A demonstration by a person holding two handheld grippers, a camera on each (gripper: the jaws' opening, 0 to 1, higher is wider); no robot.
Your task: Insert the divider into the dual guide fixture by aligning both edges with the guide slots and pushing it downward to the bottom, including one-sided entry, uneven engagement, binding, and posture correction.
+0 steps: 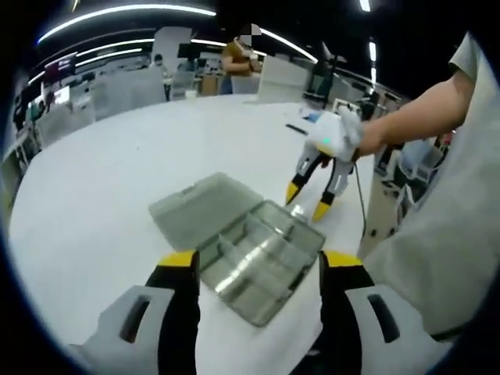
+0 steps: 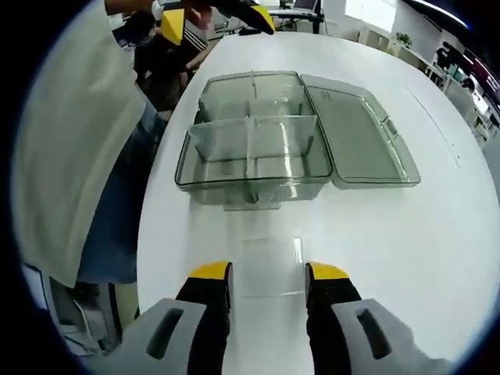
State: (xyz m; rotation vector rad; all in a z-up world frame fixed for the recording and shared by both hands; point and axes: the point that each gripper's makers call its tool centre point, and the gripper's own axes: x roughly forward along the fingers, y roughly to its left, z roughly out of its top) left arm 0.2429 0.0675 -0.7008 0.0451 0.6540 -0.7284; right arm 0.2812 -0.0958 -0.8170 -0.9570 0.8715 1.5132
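Observation:
A clear plastic compartment box (image 2: 250, 148) sits on the white table with its lid (image 2: 359, 133) folded open to the right; fixed partitions show inside it. A thin clear divider sheet (image 2: 269, 262) lies flat on the table just short of the box, and my right gripper (image 2: 268, 273) hovers open over its near end without touching it. In the left gripper view the same box (image 1: 258, 250) lies just beyond my left gripper (image 1: 260, 262), which is open and holds nothing. The right gripper (image 1: 306, 201) hangs tip-down past the box's far corner. The left gripper (image 2: 217, 17) appears beyond the box.
The person's white-shirted body (image 2: 70, 141) stands along the table edge (image 2: 148, 234). A gloved hand (image 1: 340, 137) holds the right gripper. Small dark items (image 1: 297, 129) lie farther back on the table (image 1: 117, 180). Desks and a standing person (image 1: 238, 66) are beyond.

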